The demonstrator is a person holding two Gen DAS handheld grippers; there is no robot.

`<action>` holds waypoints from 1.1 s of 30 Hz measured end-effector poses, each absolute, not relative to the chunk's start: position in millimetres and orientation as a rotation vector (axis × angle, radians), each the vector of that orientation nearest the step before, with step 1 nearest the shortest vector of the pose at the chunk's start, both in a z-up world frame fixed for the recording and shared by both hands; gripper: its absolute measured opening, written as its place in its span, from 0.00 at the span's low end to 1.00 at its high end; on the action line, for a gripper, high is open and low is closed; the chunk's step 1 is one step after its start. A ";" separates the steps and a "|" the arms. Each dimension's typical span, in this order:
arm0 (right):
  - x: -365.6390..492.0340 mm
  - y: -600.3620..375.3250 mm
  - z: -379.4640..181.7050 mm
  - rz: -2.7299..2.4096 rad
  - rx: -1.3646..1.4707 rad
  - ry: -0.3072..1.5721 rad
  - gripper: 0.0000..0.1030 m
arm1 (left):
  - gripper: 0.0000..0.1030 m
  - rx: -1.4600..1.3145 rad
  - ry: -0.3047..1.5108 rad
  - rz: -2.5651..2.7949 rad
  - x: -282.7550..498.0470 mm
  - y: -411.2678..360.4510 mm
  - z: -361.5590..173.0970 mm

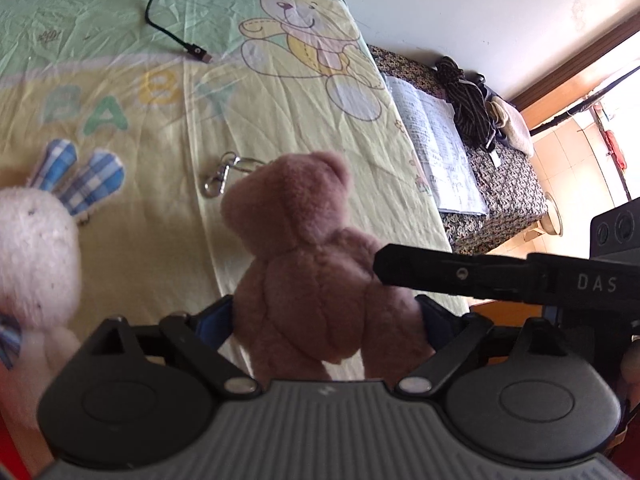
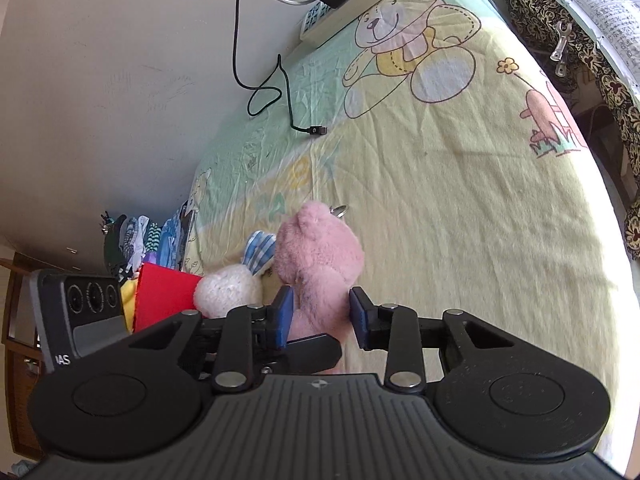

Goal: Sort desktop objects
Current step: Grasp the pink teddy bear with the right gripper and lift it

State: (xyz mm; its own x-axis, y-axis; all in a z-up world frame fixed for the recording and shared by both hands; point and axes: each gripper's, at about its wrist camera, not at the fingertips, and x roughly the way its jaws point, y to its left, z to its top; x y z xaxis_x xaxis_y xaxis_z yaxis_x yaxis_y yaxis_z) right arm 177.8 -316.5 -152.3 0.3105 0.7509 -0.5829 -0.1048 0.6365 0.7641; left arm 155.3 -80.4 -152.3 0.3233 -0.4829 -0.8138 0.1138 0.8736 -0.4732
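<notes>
Pastel cloth printed with a cartoon bear and the letters BABY covered the worktop [image 2: 460,208], which ran up to a plain wall along its far edge. Near the worktop's front edge, the left claw [image 1: 324,316] held a pink teddy bear [image 1: 308,256] by its lower body, the blue pads pressed into the plush on both sides, with the bear upright and its back to the left wrist camera. A metal keyring clasp [image 1: 218,180] lay on the cloth just beyond the bear's head. The right claw [image 2: 322,312] stood part-way open around the same bear's body; whether its pads touched the plush could not be told. Just beside the bear, toward the worktop's left edge, lay a white plush rabbit [image 2: 228,290] with blue checked ears, not gripped. A black charging cable [image 2: 280,92] and a white power strip [image 2: 344,4] sat near the far edge, well apart from the toys.

Sorting seemed at an early or middle stage: the two plush toys were close together, which suggested a grouping, but the bear was not yet released, and no bin or destination showed in either view. The cable appeared unsorted.
</notes>
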 end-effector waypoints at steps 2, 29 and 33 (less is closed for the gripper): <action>165.9 -318.2 -147.0 0.625 0.695 1.122 0.34 | 0.90 -0.366 1.200 -0.422 145.5 -83.8 -155.0; 110.7 -262.0 -160.4 0.700 0.460 1.131 0.50 | 0.89 -0.388 1.168 -0.308 35.0 -15.7 -144.5; 109.0 -253.6 -174.3 0.722 0.445 1.168 0.50 | 0.89 -0.389 1.148 -0.270 31.3 -6.3 -142.5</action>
